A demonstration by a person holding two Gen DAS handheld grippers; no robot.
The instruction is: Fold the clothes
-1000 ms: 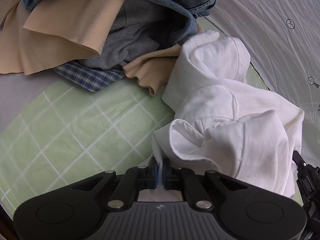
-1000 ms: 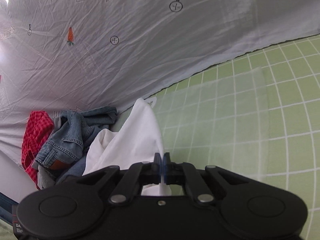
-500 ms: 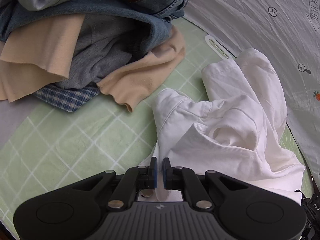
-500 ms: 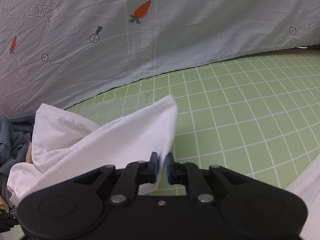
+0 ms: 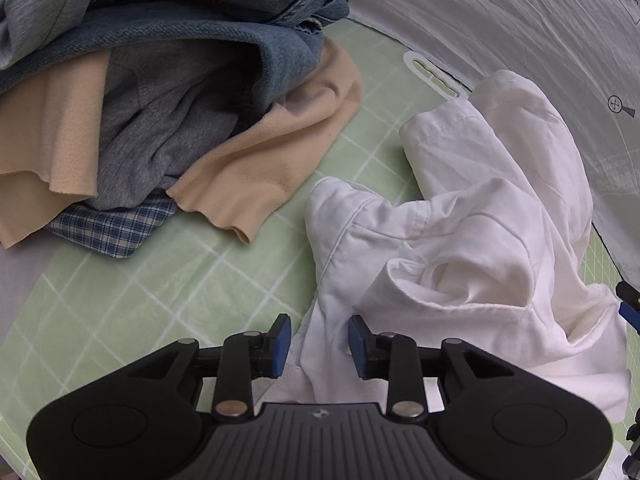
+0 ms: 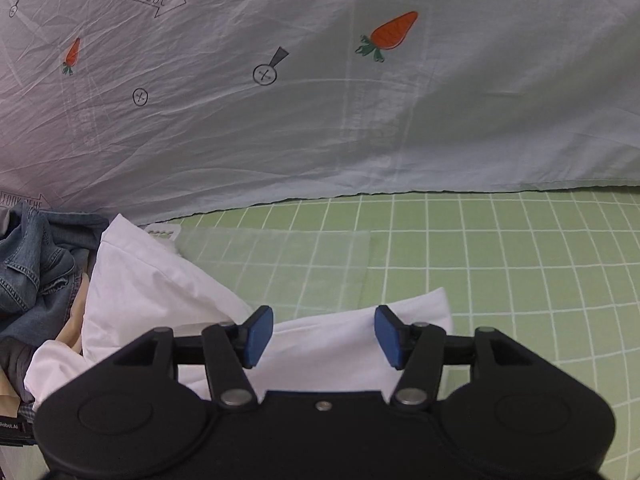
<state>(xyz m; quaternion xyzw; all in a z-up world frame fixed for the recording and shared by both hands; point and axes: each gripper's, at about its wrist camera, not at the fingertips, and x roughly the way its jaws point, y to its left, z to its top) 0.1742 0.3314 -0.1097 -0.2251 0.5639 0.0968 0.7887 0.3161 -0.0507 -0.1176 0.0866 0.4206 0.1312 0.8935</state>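
Note:
A crumpled white garment lies on the green checked mat. In the left wrist view my left gripper hovers over its near edge. Its jaws are opening, and a fold of the white cloth lies between the blue pads without being pressed. In the right wrist view the same white garment spreads under my right gripper. Those jaws are opening too, wide apart, with the cloth's edge lying loose below and between them.
A heap of other clothes sits at the mat's far left: denim, grey, beige and blue plaid pieces. A grey sheet printed with carrots and arrows lies beyond the mat's edge. Bare green mat stretches to the right.
Both grippers held pinches of the white garment and have now opened, letting it drop onto the mat. The right gripper swung right, towards the open mat. The garment has spread out flatter.

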